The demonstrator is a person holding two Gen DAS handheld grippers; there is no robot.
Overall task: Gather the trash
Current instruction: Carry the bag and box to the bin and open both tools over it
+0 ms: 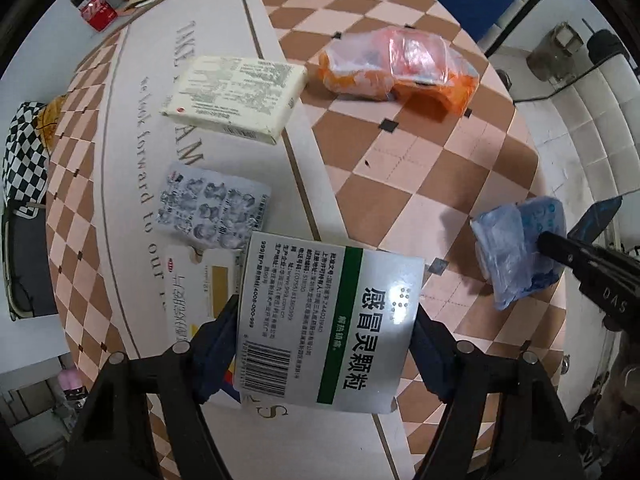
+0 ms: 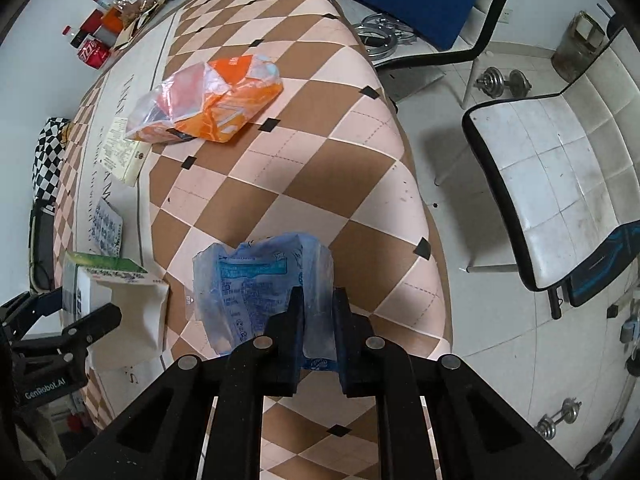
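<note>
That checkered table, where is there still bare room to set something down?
The widest bare patch of the table lies between the orange bag and the blue wrapper that the right claw grips, out to the edge by the white chair. The printed strip is crowded: cream box, blister pack, and the silver box in the left claw.

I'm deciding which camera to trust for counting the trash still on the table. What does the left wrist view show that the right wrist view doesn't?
Only the left wrist view shows the printed face of the grey medicine box clamped in the left gripper, and a torn white carton beside it.

Only the right wrist view shows the white chair and dumbbells on the floor, plus the right gripper shut on the blue plastic bag.

Both show the orange bag, cream box, blister pack and checkered table.
</note>
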